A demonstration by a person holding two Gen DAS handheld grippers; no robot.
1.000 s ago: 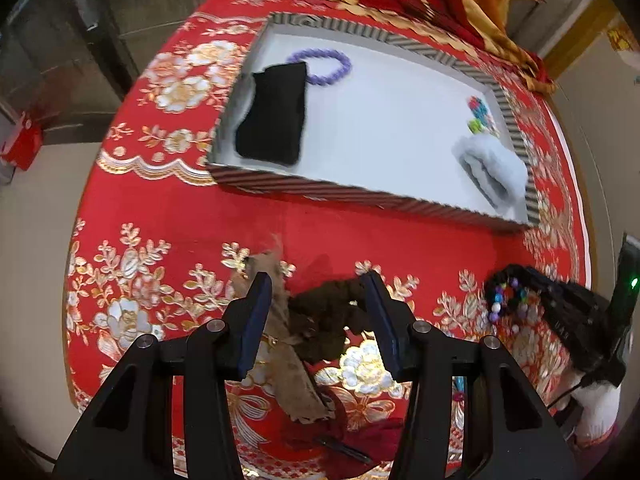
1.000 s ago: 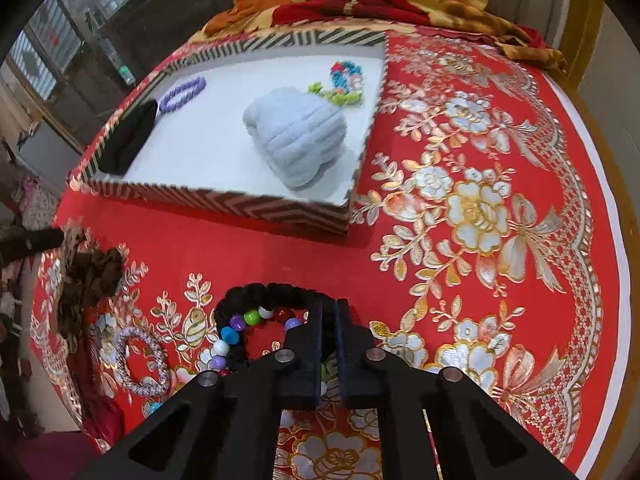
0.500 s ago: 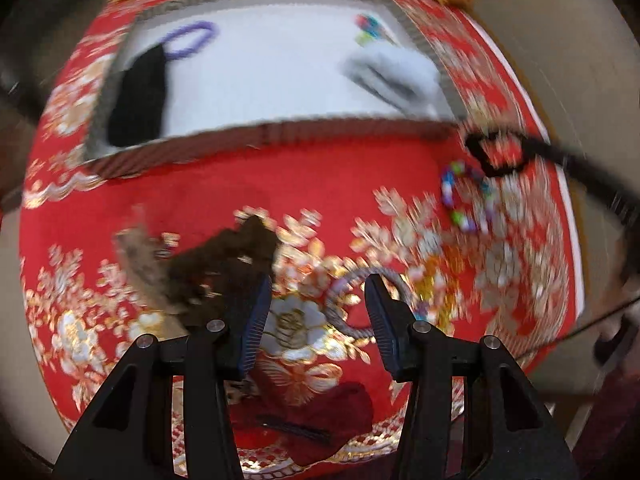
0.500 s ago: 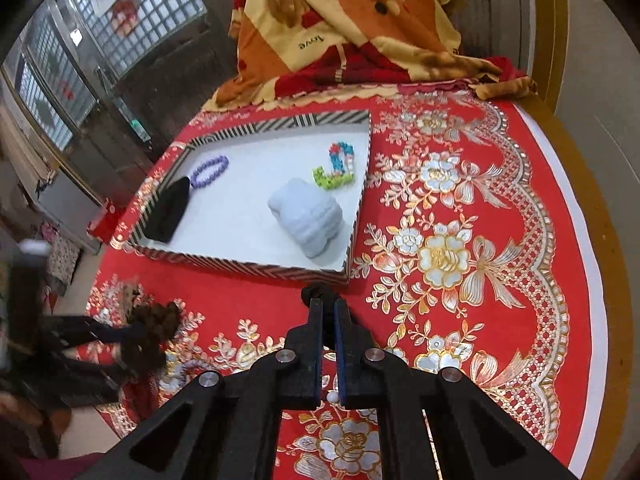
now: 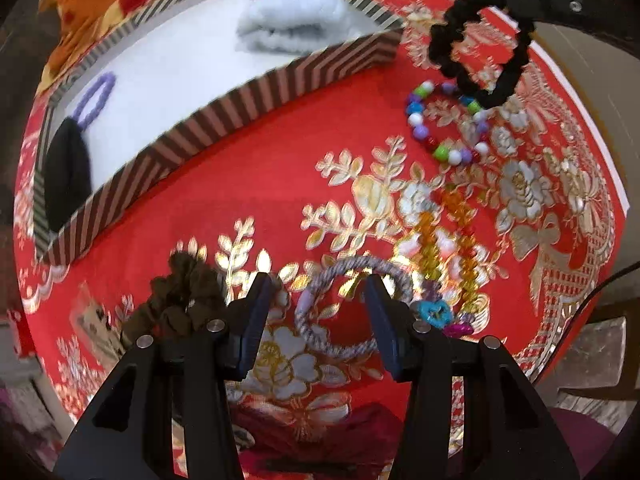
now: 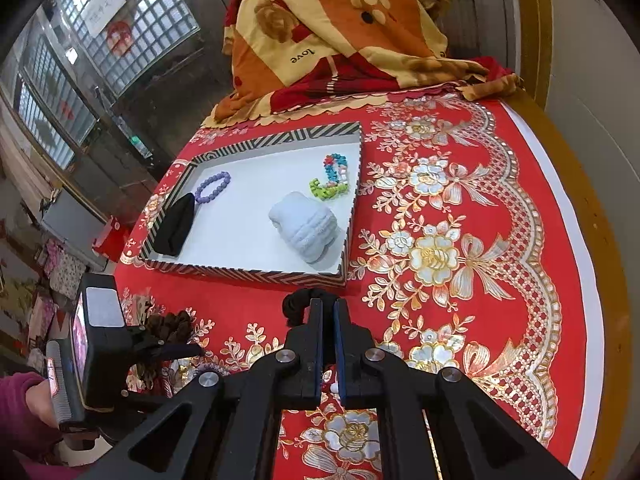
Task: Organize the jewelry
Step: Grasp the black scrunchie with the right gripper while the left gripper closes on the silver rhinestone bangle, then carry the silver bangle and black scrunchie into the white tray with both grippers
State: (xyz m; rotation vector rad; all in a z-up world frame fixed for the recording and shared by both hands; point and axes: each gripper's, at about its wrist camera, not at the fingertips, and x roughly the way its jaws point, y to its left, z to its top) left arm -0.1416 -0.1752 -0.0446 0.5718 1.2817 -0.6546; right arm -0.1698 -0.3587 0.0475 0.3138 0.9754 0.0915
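Through the left wrist view, my left gripper (image 5: pixel 316 304) hangs with jaws wide over a grey-lilac braided cord ring (image 5: pixel 352 308) on the red gold-flowered tablecloth (image 5: pixel 248 168), gripping nothing, lined up, I judge, for the next pick. A brown scrunchie (image 5: pixel 182 300) lies just beside. Through the right wrist view, my right gripper (image 6: pixel 328 312) is pinched tight on a black fuzzy scrunchie (image 6: pixel 298 306), lifted near the striped white-floored tray (image 6: pixel 240 270), where it likely belongs. A patterned blanket (image 6: pixel 340 40) heaps behind.

Right tool (image 6: pixel 328 312) has lifted the black scrunchie (image 5: pixel 480 44) off the bench (bead bracelet (image 5: pixel 444 124) left behind). Left tool (image 5: pixel 316 300) shifted from brown scrunchie (image 5: pixel 180 300) to over grey ring (image 5: pixel 352 308).
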